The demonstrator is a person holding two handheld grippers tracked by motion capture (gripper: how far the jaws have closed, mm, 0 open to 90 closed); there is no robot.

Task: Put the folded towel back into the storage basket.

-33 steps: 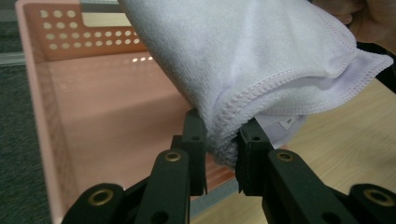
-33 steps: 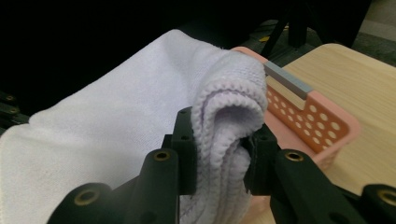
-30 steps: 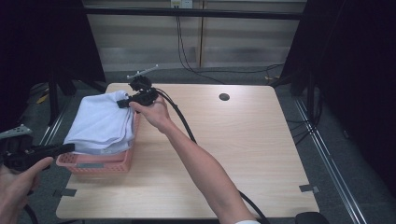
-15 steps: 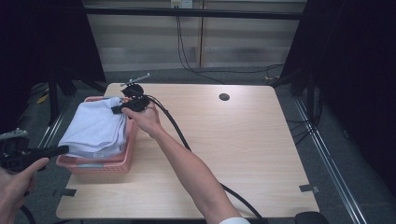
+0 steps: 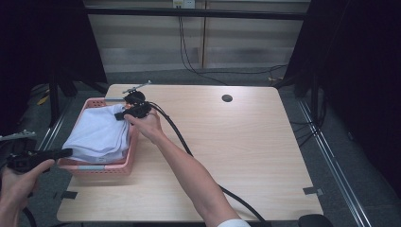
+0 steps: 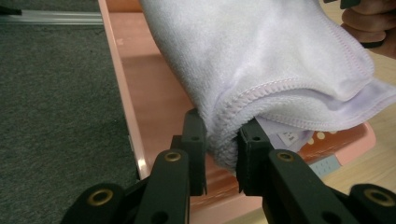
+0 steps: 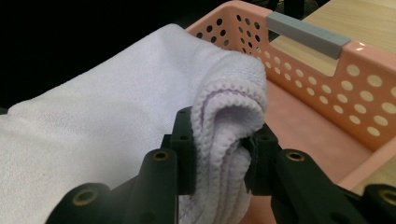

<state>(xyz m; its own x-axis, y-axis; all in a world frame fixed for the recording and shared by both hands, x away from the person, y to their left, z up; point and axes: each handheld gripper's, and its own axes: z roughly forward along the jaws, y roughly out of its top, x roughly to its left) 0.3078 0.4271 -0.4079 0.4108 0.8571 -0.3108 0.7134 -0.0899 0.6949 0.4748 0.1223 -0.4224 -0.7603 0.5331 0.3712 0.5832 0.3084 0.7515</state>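
With both tools, left (image 6: 222, 158) and right (image 7: 218, 149), clamping the folded towel (image 5: 101, 135), we lower it level into the pink basket (image 5: 101, 168) at nine o'clock.

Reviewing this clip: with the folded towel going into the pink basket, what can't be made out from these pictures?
- Pink perforated plastic basket floor: mostly covered by the folded pale lilac terry towel in every view.
- Label under the towel's fold: too small to read, left gripper view.
- Left tongs and right tongs: towel folds cover their pads' inner faces.
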